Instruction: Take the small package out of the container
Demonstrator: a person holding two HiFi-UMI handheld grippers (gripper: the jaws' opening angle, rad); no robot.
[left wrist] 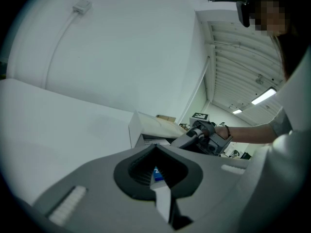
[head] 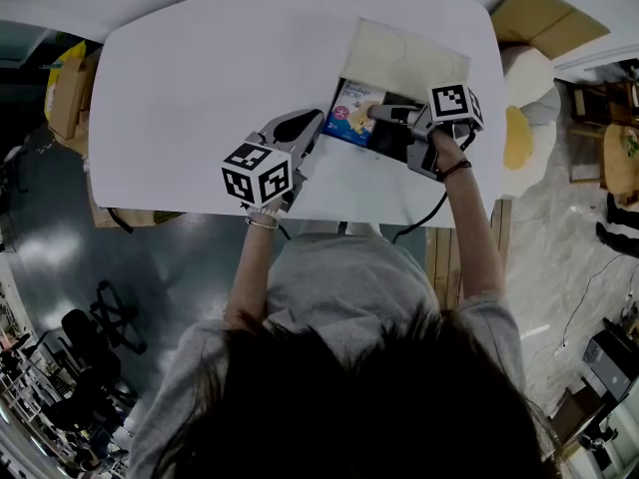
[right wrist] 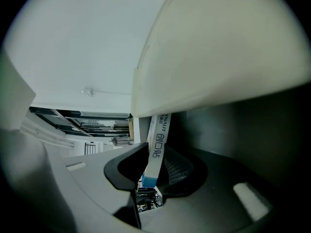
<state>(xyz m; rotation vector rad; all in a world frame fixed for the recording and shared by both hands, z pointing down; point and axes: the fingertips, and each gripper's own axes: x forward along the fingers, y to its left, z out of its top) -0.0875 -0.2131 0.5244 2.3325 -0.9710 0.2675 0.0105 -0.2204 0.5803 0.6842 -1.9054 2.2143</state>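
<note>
From above the person's head, looks steeply down past dark hair and grey shoulders onto the white worktop (head: 200, 88), far enough back to take in the whole top, the container (head: 399, 56), the left claw (head: 308, 133) and the right claw (head: 372, 114). From the left claw, low over the worktop, faces along its own jaws and catches that same container (left wrist: 146, 127) and right claw (left wrist: 181, 141) at middle distance, just right of centre. From the right claw, sits hard against the container's pale flap (right wrist: 218, 47), with the small package (right wrist: 158, 144) edge-on at centre; shares both with the head view.
</note>
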